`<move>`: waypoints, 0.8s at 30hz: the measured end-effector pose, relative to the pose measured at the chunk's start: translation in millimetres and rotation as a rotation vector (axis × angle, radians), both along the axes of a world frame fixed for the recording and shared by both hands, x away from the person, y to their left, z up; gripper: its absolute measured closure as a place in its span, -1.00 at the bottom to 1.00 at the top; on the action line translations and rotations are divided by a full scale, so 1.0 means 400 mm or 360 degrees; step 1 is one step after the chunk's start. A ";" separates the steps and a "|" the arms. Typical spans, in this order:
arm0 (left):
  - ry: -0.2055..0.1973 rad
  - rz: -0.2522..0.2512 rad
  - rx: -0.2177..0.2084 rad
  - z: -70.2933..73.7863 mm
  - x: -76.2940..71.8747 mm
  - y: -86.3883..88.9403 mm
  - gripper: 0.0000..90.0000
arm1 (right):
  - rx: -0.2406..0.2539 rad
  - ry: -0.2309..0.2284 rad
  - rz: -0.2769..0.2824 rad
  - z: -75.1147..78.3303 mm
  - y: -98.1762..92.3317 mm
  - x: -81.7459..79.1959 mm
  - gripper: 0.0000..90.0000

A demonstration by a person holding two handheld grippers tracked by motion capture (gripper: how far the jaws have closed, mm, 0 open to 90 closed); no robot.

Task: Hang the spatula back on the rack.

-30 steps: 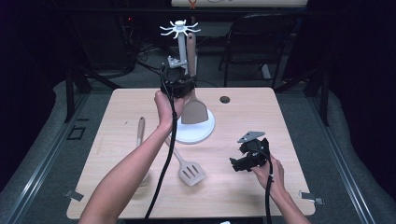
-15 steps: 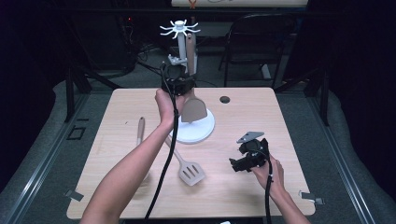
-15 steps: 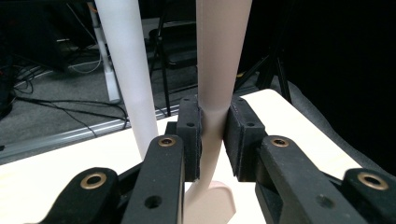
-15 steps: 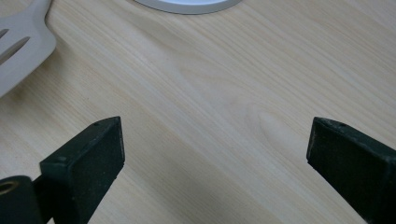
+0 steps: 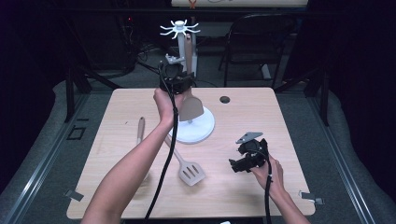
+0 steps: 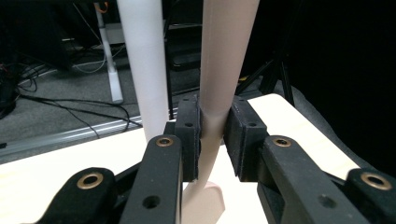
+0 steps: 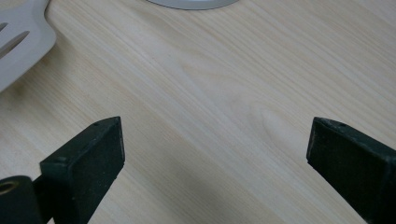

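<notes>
Left gripper (image 6: 212, 135): fingers (image 6: 189, 135) clamped on the handle of a beige spatula (image 5: 191, 106), one pad each side, no gap showing. Handle runs near upright between them, long axis vertical, just beside the white post of the utensil stand (image 5: 181, 51). Blade hangs below the fingers, above the stand's round white base. Hook crown sits straight above the grip, so the coming move looks like a matter of the handle's top end meeting or leaving a hook; which, I cannot tell.

Spatula: matte, pale tan, flat solid blade, slim handle.

Right gripper (image 5: 245, 158): fingers (image 7: 84, 158) spread wide, nothing between, low over bare counter (image 5: 289, 126), well apart from the stand. Left hand is far nearer.

Also on the counter: a slotted spatula (image 5: 189, 170) and a wooden spoon (image 5: 140, 128).
</notes>
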State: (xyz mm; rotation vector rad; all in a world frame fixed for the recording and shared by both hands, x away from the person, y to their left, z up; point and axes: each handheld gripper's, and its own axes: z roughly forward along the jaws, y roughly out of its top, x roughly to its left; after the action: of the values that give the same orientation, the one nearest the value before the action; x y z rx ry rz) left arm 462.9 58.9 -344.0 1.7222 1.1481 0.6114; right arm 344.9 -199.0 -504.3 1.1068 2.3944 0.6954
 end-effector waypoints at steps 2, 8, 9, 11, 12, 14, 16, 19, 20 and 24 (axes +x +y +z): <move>0.0009 0.0000 -0.0006 -0.001 0.003 0.005 0.68 | 0.0000 0.0000 0.0000 0.000 0.000 0.000 -0.92; 0.0002 0.0003 -0.0023 -0.006 0.010 0.017 0.65 | -0.0010 0.0003 0.0007 -0.001 0.001 0.000 -0.91; 0.0001 -0.0007 -0.0031 -0.007 0.010 0.019 0.64 | -0.0008 0.0002 0.0004 -0.001 0.002 0.000 -0.91; 0.0000 -0.0026 -0.0030 -0.009 0.008 0.023 0.55 | 0.0000 -0.0003 -0.0001 0.000 0.002 -0.001 -0.91; 0.0006 -0.0045 -0.0026 -0.010 0.006 0.025 0.55 | -0.0004 -0.0001 0.0006 0.002 0.002 -0.001 -0.91; 0.0000 -0.0080 -0.0029 -0.013 -0.001 0.032 0.44 | 0.0000 -0.0002 0.0005 0.002 0.002 -0.002 -0.91; -0.0002 -0.0093 -0.0028 -0.014 -0.004 0.036 0.40 | 0.0007 -0.0001 0.0007 0.001 0.003 -0.002 -0.91; -0.0004 -0.0128 -0.0035 -0.016 -0.016 0.049 0.32 | 0.0006 0.0001 0.0013 0.001 0.003 -0.001 -0.91; -0.0004 -0.0138 -0.0035 -0.016 -0.018 0.052 0.32 | 0.0005 0.0001 0.0014 0.002 0.003 -0.001 -0.91; -0.0009 -0.0157 -0.0022 -0.013 -0.033 0.074 0.35 | 0.0003 0.0015 0.0015 0.002 0.003 0.000 -0.91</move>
State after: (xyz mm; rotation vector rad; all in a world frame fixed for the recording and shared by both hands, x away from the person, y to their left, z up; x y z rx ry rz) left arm 449.9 88.6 -349.4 1.7528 1.0541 0.5460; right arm 344.8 -198.0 -503.6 1.1029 2.4090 0.6972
